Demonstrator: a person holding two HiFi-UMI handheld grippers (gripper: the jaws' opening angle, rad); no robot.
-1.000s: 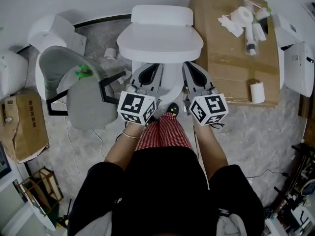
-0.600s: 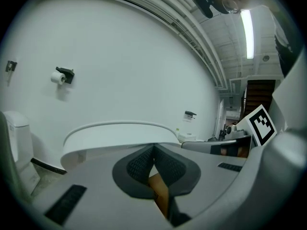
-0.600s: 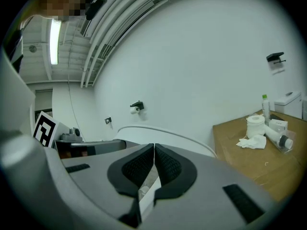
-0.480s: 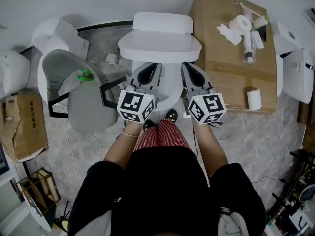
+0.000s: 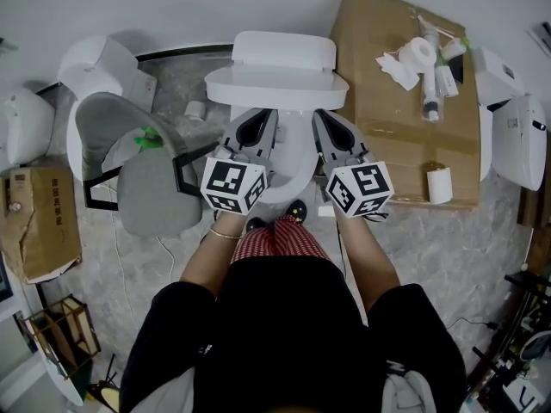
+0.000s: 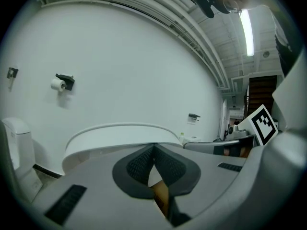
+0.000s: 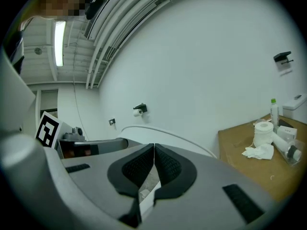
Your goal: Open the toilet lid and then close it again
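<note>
status: toilet lid [image 5: 277, 87] part-way up, tilted over the bowl [image 5: 289, 149], not back at the tank [image 5: 282, 48] yet | left gripper [image 5: 258, 119] + right gripper [image 5: 325, 119]: both pinched closed on nothing, noses tucked under the lid's front edge I think | todo: finish opening, then the whole closing bit

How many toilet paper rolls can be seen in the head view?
3: floor roll left of the toilet; far roll amid clutter on the cardboard; near roll at the cardboard's near right edge. Others may be hidden.
</note>
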